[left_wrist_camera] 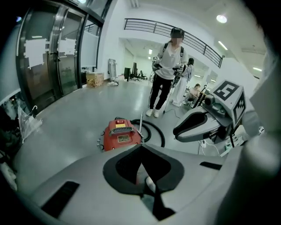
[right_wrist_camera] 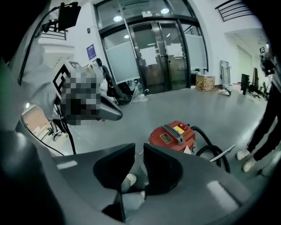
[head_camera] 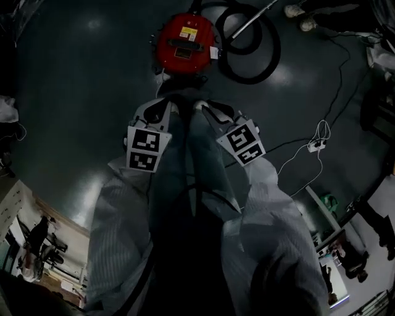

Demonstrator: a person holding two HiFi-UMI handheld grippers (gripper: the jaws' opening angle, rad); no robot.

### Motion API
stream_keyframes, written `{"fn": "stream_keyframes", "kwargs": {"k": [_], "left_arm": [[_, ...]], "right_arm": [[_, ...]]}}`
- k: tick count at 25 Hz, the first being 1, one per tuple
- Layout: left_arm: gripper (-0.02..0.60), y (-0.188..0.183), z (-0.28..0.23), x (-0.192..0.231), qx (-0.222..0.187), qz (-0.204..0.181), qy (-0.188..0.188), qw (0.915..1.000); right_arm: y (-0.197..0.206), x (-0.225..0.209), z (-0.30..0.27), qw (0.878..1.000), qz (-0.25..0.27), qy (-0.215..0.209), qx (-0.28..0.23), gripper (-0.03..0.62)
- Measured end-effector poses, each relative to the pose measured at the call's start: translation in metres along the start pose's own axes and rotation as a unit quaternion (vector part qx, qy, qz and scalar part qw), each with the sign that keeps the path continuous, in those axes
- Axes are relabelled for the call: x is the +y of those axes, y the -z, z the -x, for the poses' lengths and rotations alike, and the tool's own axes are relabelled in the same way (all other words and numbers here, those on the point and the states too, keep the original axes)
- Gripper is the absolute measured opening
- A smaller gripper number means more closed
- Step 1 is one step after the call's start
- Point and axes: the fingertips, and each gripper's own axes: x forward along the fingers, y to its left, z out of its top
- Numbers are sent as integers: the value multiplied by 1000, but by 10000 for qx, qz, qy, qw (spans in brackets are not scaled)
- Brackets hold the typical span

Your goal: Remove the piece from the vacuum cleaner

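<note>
A red canister vacuum cleaner (head_camera: 185,42) stands on the dark floor ahead of me, with a black hose (head_camera: 259,58) coiled at its right and a metal wand (head_camera: 250,23) lying across the coil. My left gripper (head_camera: 168,106) and right gripper (head_camera: 200,106) hang side by side in the air short of it, touching nothing. In the left gripper view the vacuum cleaner (left_wrist_camera: 119,135) lies beyond the left gripper (left_wrist_camera: 141,147), whose jaws meet at the tips. In the right gripper view the right gripper (right_wrist_camera: 139,149) shows a narrow gap, empty, with the vacuum cleaner (right_wrist_camera: 172,135) beyond.
A person (left_wrist_camera: 164,79) stands behind the vacuum cleaner, their shoes (head_camera: 302,18) near the hose. A white power strip (head_camera: 316,145) with cables lies on the floor to the right. Glass doors (right_wrist_camera: 158,57) close off the hall's far side.
</note>
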Motion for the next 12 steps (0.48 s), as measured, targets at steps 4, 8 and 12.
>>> {"fn": "stream_keyframes", "kwargs": {"k": [4,8,12], "left_arm": [[5,39,-72,17,402,-144,-24,9991],[5,74,-127,25,514,16,-10,9987],[5,85,-177,35,522,167,38,9985]], "right_arm": [[72,-28,-74,9953,532,-313,742,108],[131,-45,-132,9846,1107,-443,1281,164],[172,-59,-170,9708,1598,-540,1707,179]]}}
